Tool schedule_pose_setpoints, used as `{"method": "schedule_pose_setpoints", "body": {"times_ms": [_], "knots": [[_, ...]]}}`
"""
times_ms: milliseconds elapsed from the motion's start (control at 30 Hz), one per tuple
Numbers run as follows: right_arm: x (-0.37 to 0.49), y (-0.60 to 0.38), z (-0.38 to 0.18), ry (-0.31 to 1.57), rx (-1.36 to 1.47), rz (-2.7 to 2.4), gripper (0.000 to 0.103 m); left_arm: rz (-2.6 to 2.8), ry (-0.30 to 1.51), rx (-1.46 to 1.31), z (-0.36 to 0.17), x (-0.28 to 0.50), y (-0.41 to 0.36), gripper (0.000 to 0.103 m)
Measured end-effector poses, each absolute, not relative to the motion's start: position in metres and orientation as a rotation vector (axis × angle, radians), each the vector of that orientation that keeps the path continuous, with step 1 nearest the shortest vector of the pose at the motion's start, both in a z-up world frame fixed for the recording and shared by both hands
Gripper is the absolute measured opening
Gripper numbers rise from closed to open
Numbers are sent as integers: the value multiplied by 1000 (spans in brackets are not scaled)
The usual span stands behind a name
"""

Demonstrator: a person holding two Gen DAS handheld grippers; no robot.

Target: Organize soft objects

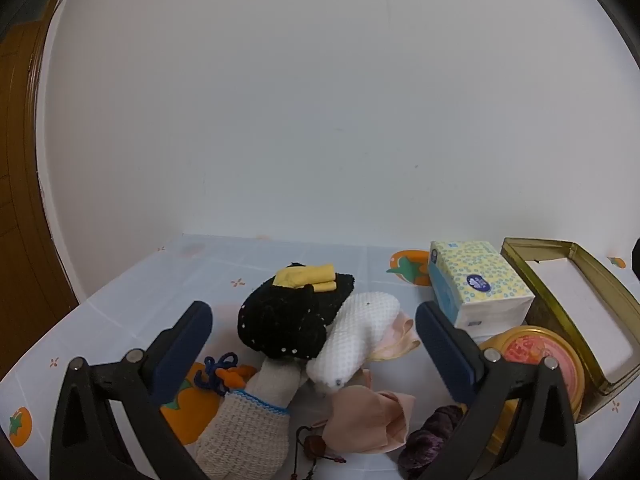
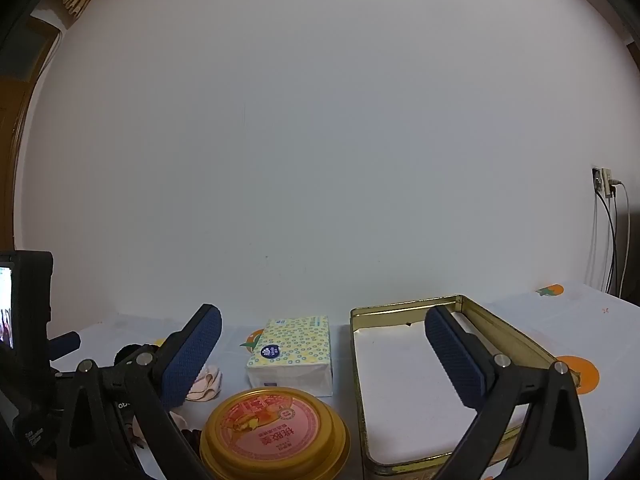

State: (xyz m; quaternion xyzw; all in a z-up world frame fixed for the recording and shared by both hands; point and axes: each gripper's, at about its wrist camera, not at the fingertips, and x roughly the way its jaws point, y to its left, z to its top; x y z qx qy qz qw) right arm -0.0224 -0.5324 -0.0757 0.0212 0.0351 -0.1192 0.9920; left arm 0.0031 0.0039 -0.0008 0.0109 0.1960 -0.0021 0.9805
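While both tools stand spread wide with nothing between their pads, the lot lies on a table (image 1: 120, 292) covered in a pale cloth printed with orange fruit.

Left gripper (image 1: 314, 320), lower centre of the left wrist view: jaws fully apart, over the soft pile.
- Black knit piece (image 1: 288, 320), centre, with a yellow folded cloth (image 1: 308, 276) on top.
- White knit piece (image 1: 356, 340), touching the black one's right side.
- Beige knit piece (image 1: 248, 424), lower centre.
- Peach cloth (image 1: 368, 420), lower centre right.
- Purple velvet scrunchie (image 1: 430, 436), lower right.

Right gripper (image 2: 324, 340), lower centre of the right wrist view: jaws fully apart.
- Tissue pack (image 2: 292, 352), centre.
- Round gold tin (image 2: 272, 432), bottom centre, just before the pack.
- Open rectangular gold tin (image 2: 400, 400), lower right, white inside.
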Motion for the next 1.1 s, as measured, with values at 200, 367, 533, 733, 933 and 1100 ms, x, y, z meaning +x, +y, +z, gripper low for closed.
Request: {"method": "schedule_pose_setpoints", "body": {"times_ms": [200,367,533,733,933,1100], "knots": [[-23,-534,-77,69,39,-235,103,-5,395,21,-1,3,5,103],[-22,-533,-78,67,37,-235,103,-5,395,20,-1,3,5,103],[-18,-530,-83,64,37,-235,103,-6,395,20,-1,3,5,103],[-23,-528,-81,61,34,-234,103,-4,395,17,-1,3,5,103],[-25,-531,-81,61,31,-227,103,-6,395,14,-1,3,5,103],[-26,-530,-82,56,19,-226,103,-14,405,9,-3,5,2,103]]}}
